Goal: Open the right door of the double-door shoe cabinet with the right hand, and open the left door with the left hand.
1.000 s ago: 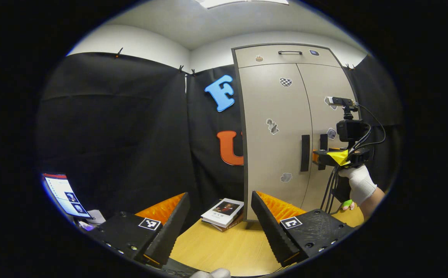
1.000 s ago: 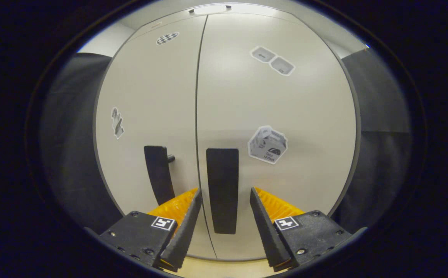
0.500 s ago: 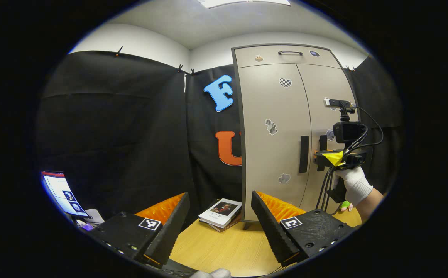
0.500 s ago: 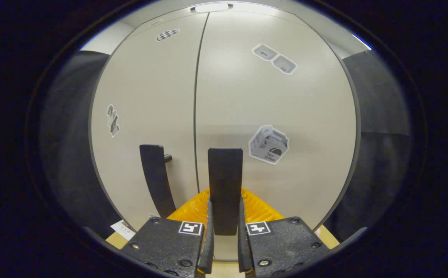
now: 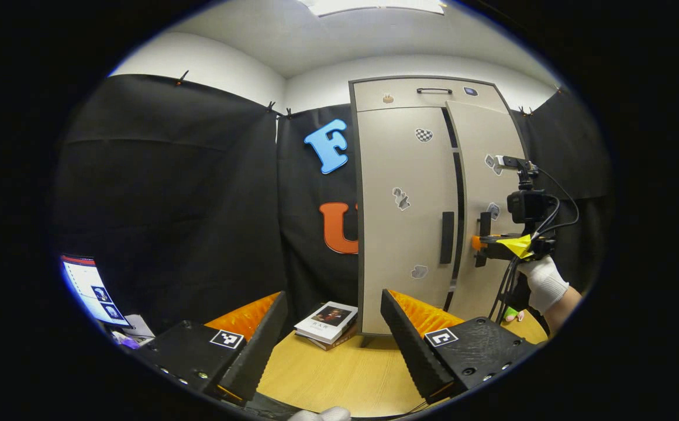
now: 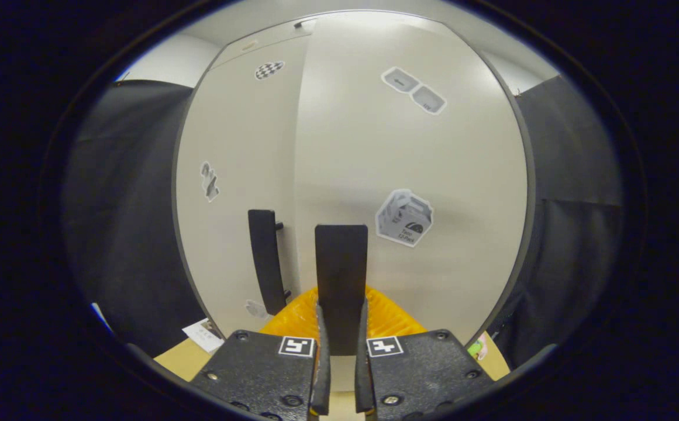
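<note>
The beige double-door shoe cabinet [image 5: 403,152] stands at the back of the wooden table. Its right door [image 6: 409,164] hangs ajar, with a dark gap beside the still-closed left door [image 5: 403,234]. In the right gripper view, my right gripper [image 6: 339,351] is shut on the right door's black vertical handle [image 6: 341,280]. The same gripper [image 5: 482,242] appears in the left gripper view, held by a white-gloved hand [image 5: 544,283]. My left gripper [image 5: 333,339] stands open low over the table, well short of the left door's black handle [image 5: 447,237], nothing between its fingers.
Two stacked books [image 5: 326,323] lie on the wooden table [image 5: 327,374] just left of the cabinet's foot. A lit screen [image 5: 90,289] sits at the far left edge. A drawer with a handle [image 5: 433,92] tops the cabinet. Cables hang from the right gripper.
The right gripper closed on the right door's handle, then pulled it; the door has swung out from flush to ajar. The left gripper has barely moved.
</note>
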Demonstrator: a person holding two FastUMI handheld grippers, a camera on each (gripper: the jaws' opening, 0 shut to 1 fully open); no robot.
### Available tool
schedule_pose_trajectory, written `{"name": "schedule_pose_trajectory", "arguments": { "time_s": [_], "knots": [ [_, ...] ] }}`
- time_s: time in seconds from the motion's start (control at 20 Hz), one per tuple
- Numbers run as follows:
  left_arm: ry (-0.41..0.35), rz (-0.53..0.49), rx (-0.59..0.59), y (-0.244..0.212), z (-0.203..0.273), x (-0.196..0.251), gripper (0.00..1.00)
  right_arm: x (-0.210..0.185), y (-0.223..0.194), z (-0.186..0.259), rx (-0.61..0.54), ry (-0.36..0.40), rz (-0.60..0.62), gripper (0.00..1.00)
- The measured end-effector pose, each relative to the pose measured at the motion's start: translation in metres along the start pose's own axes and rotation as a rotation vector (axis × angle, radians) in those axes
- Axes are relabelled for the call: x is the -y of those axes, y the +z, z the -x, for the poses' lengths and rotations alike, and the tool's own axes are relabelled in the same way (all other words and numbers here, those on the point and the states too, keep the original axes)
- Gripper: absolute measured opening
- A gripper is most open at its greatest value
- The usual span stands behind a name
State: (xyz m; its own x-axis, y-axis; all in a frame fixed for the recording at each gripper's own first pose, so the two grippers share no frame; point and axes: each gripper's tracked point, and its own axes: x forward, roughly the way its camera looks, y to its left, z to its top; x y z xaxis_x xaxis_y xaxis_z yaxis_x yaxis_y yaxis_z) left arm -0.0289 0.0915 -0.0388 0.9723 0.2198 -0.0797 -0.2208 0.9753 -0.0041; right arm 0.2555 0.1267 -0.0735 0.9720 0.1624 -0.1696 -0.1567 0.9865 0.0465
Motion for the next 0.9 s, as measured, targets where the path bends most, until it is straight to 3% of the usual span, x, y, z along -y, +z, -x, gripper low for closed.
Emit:
{"name": "schedule_pose_trajectory", "arguments": {
  "time_s": [0.35, 0.9],
  "knots": [
    [-0.082, -0.014, -0.004, -0.01, 0.027, 0.018, 0.96, 0.021, -0.008, 0.056, 0.007, -0.022, -0.004, 0.17],
    [-0.159, 0.006, -0.003, -0.013, 0.043, 0.025, 0.96, 0.074, -0.018, 0.122, 0.02, -0.131, -0.023, 0.11]
  ]
}}
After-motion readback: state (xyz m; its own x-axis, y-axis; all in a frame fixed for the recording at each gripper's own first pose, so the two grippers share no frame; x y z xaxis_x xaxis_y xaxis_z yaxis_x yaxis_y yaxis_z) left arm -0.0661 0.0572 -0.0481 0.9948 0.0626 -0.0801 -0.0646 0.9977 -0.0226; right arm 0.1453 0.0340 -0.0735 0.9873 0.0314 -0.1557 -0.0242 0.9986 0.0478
